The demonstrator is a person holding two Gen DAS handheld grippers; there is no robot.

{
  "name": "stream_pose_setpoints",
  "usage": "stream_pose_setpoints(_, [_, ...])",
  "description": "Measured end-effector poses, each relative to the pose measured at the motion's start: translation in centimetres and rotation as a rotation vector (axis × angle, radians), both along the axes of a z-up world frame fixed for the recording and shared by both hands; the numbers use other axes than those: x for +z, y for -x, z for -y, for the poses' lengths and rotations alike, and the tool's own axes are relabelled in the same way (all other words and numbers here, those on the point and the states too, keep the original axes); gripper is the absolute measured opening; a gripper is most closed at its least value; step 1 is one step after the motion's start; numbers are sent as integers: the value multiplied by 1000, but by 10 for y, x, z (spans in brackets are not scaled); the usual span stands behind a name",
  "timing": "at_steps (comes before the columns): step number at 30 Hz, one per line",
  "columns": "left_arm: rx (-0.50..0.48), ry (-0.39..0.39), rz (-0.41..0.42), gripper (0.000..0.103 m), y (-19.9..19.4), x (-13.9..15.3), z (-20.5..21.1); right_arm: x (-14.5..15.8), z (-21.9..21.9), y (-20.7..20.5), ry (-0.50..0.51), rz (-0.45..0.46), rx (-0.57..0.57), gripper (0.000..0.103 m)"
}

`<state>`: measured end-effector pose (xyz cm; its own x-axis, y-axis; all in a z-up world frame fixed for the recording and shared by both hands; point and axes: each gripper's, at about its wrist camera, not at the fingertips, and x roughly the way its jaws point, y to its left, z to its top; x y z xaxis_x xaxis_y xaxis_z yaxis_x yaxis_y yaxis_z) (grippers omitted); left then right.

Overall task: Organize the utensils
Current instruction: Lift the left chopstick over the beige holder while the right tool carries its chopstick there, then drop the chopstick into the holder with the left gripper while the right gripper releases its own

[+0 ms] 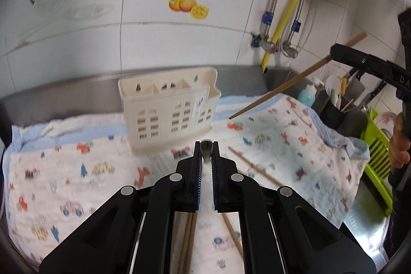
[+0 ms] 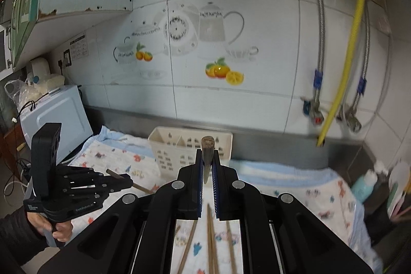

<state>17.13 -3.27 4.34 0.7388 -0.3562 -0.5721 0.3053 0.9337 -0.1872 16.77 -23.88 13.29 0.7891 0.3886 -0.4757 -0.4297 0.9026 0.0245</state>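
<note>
A: Gripping a thin brown wooden chopstick end-on, the black plastic left gripper (image 1: 206, 149) has its ribbed, blue-edged pads pressed together on the stick's blunt, round tip. How does the other tool stand?

B: The black plastic right gripper (image 2: 207, 158) likewise pinches a wooden chopstick (image 2: 207, 153), its tapered shaft rising between the pads. In the left wrist view that same stick (image 1: 282, 87) runs long and straight, slanting in the air above the cloth.

A: Where do the remaining utensils lie?

B: Several loose wooden chopsticks (image 2: 210, 240) rest flat on the soft, rumpled white cloth with small printed cars (image 1: 64, 171), below the fingers; one more (image 1: 253, 166) lies slantwise to the right.

A: And the receptacle?

B: The cream plastic utensil caddy with divided slots and window-shaped cut-outs (image 1: 167, 114) stands upright on the cloth, near the grey metal backsplash (image 1: 77, 91), apart from both held sticks. Glossy white wall tiles with fruit and teapot prints (image 2: 218, 48) rise behind it, and a smooth yellow hose (image 2: 352, 43) hangs at the right.
</note>
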Motion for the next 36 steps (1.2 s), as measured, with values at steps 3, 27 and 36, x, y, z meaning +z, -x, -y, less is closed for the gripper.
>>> stream_pose_setpoints(3, [-1,0,9,6,-10,14,-1,12,-6,-19,27,-4,2,7])
stream_pose_setpoints(27, [190,-93,349,6,-82,143,-26,-9,-53,-132,91,-77,-7,7])
stream_pose_setpoints(36, [223,-56,195,6,-121,87,-48,-34,-52,-142,93,-117,-4,7])
